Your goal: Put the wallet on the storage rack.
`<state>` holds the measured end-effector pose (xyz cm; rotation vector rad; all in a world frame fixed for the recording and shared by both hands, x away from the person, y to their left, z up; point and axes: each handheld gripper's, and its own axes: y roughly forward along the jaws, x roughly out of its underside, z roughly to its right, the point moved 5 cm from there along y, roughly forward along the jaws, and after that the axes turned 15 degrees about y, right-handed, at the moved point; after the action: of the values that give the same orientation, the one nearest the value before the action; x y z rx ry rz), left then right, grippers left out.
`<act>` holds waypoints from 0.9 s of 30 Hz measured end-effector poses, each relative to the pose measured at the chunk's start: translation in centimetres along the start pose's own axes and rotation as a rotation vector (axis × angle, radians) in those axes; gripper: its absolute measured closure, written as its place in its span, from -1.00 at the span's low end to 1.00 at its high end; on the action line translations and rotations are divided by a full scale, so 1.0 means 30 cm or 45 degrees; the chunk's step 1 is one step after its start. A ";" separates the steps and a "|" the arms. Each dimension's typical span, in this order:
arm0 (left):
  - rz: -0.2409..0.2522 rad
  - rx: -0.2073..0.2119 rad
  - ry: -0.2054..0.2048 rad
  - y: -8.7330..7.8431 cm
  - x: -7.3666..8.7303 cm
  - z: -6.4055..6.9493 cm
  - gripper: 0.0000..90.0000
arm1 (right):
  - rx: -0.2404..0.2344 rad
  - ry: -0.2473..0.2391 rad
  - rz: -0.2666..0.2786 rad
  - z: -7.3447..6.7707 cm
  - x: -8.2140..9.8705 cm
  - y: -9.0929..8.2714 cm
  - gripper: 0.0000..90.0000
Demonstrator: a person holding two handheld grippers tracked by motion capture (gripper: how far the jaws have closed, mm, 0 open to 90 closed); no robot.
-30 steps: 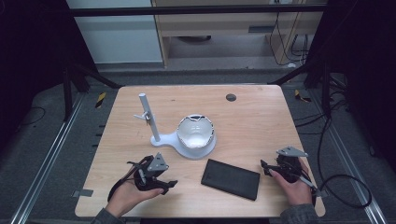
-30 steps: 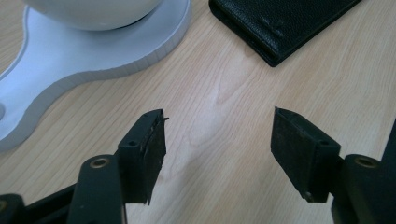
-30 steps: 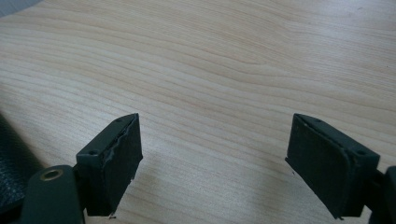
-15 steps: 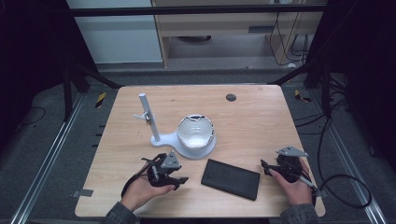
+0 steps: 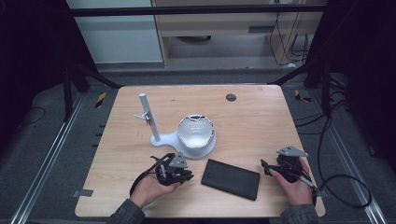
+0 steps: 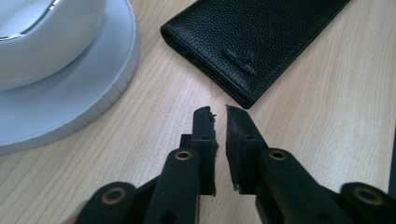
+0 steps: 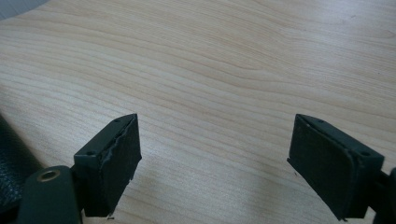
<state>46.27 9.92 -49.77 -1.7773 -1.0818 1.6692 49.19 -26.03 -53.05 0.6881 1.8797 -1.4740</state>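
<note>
The wooden table (image 5: 261, 116) is bearing a black wallet (image 5: 230, 178), lying flat between both hands. The left gripper (image 6: 219, 122), held low and level, is aiming at the wallet's near corner; its jaws have just been closing, nothing between them. The right gripper (image 7: 215, 158) is resting wide open, empty.

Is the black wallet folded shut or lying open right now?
Folded shut. The black wallet lies flat on the table; the left gripper view shows its two leaves stacked together at the near edge.
</note>
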 end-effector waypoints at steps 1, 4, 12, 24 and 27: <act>0.000 0.000 0.000 0.000 0.000 0.000 0.87 | 0.000 0.000 0.001 0.001 0.000 -0.001 -0.63; -0.023 0.030 0.015 0.012 -0.007 0.005 0.96 | -0.003 0.014 0.003 0.002 -0.001 -0.004 -0.63; -0.067 0.074 0.028 0.061 -0.014 0.013 0.98 | -0.007 -0.003 0.002 0.000 -0.001 -0.002 -0.64; -0.087 0.102 0.030 0.114 -0.031 0.017 0.97 | -0.015 -0.003 0.003 -0.004 0.001 -0.007 -0.64; -0.093 0.110 0.035 0.118 -0.034 0.018 0.97 | -0.019 0.005 0.003 -0.005 0.001 -0.008 -0.64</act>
<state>46.58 6.94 -52.01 -1.6814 -1.0350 1.6188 48.96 -25.96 -52.89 0.6861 1.8902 -1.4573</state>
